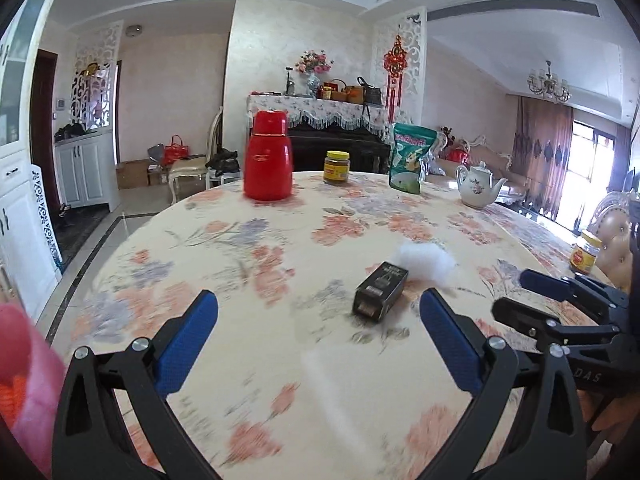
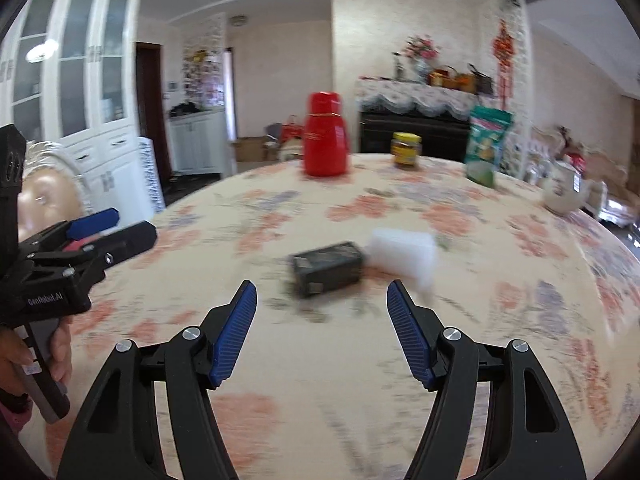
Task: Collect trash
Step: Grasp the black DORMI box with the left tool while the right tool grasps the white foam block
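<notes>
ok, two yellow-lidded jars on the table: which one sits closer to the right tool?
The yellow-lidded jar at the table's right edge, just beyond the right tool. The other jar stands at the far side, between the red flask and green pouch.

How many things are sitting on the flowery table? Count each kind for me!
Red flask: 1
Yellow-lidded glass jars: 2
Green snack pouch: 1
White china teapot: 1
Small black cardboard box: 1
White fluffy wad: 1
Total: 7
</notes>
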`<state>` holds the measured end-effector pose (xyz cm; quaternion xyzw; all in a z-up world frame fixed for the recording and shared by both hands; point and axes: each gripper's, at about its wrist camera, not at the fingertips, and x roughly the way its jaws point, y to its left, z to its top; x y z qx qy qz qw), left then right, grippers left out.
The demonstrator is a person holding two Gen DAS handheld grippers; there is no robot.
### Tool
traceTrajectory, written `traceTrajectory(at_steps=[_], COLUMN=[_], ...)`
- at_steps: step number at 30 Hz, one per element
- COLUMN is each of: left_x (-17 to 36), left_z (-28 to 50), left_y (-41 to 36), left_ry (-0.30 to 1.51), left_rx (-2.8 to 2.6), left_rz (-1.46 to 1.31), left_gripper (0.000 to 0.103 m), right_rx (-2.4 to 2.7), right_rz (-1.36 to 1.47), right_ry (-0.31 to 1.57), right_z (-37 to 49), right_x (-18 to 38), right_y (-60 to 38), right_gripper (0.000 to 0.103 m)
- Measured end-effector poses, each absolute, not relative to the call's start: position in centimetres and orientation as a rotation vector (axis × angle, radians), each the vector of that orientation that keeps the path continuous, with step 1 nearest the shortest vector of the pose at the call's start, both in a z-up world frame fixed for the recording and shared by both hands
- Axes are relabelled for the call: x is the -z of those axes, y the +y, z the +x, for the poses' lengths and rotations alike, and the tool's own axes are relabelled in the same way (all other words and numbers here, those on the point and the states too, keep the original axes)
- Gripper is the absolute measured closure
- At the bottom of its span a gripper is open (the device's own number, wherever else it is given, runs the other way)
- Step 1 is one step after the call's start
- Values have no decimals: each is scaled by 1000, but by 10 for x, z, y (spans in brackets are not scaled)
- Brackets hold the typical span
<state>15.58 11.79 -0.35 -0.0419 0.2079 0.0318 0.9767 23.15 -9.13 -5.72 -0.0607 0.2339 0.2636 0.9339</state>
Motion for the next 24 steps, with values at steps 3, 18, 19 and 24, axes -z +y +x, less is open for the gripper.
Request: traceTrajectory(at_steps=[3, 18, 19, 24], left_x=[14, 77, 81, 93], left_z=[188, 331, 338, 358], left_y=[104, 71, 70, 67], left_ry=[448, 753, 776, 856], left_rx=[-44, 14, 10, 36], left_rz=[-72, -41, -36, -31], left_gripper=[5, 6, 6, 37], right_rx=[-480, -414, -411, -399], right_rz=[-104, -96, -96, -87], right_ry=[507, 587, 601, 655], right_z=[256, 330, 341, 379], right_x=[66, 84, 87, 100], right_y=[-113, -131, -129, -126], right_gripper=[38, 35, 35, 35])
